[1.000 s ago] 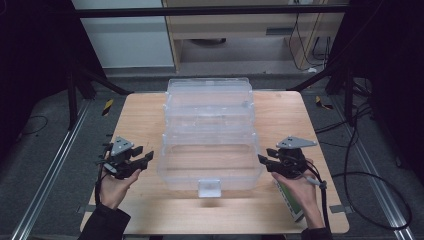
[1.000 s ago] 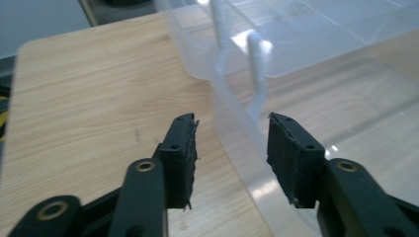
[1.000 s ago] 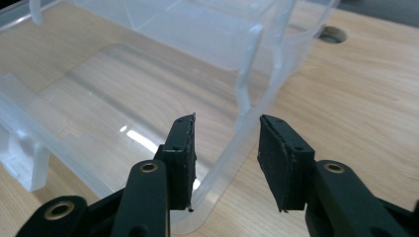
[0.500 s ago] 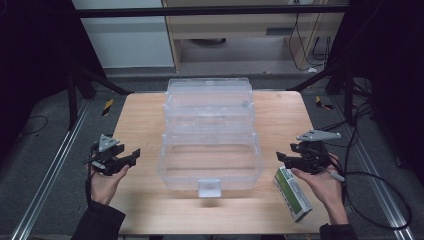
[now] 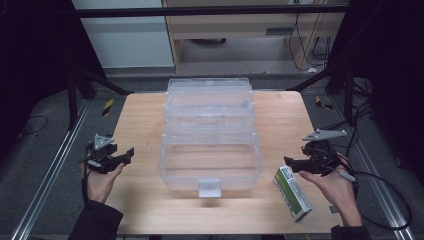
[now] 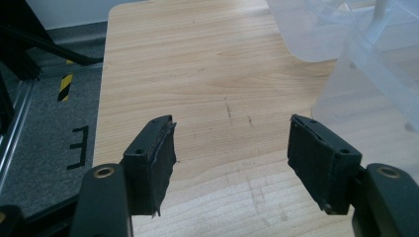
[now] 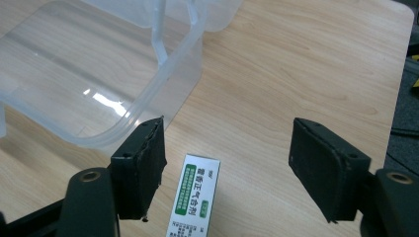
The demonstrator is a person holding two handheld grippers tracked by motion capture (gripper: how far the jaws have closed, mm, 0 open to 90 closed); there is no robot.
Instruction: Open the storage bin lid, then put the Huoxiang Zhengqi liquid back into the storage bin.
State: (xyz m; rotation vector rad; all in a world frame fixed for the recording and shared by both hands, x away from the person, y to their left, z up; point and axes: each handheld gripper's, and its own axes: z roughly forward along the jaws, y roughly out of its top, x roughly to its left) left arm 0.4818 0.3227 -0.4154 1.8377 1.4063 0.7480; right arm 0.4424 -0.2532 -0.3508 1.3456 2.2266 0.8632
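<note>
Green-white box, Chinese lettering, beside clear bin

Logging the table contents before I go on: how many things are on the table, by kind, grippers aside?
Clear plastic storage box, lid open: 1
Green and white carton: 1
Total: 2

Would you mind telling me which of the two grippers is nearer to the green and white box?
The right gripper: its open jaws hover just above the green and white box beside the clear container. The left gripper is across the table.
</note>
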